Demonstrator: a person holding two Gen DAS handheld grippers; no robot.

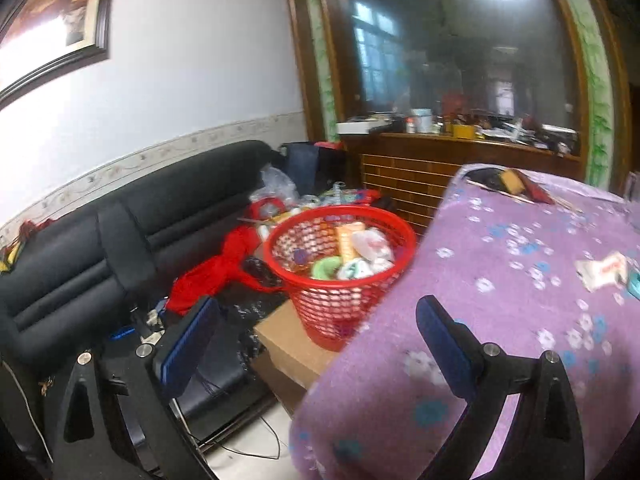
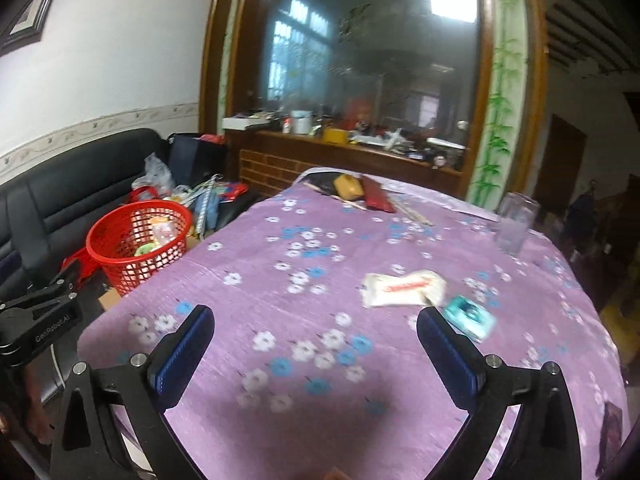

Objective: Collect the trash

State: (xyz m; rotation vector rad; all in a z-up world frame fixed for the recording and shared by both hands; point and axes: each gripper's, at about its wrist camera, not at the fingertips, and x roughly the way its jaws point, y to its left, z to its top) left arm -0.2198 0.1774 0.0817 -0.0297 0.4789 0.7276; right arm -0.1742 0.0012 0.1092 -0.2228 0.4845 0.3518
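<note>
Purple floral cloth (image 2: 320, 240) is seen covering a round table, beside a black sofa (image 1: 120, 240) under a white wall, with a large wood-framed mirror (image 2: 360, 60) on the far side. Both views are blurred by motion, so small print and the shelf clutter below the mirror cannot be read. The table's near edge is cut off in both views, and the contents of the red mesh basket (image 1: 340, 260) are only partly made out: pale wrappers, something green and an orange packet. The basket is set on a cardboard box (image 1: 292, 344) to the left of the table, just beside its edge.

The left gripper (image 1: 316, 340) is held angled downward over the table's left edge, its blue-padded jaws spread wide with nothing between them. The right gripper (image 2: 316, 344) is held above the cloth, likewise tilted downward, jaws fully spread and empty.

Remaining trash is shown on the cloth to the right: a crumpled white wrapper (image 2: 404, 288) with red lettering, and a small teal packet (image 2: 470, 316) just beside the right gripper's right finger. A clear glass (image 2: 514, 222) stands further back, and a red case and a yellow block lie at the far edge.
</note>
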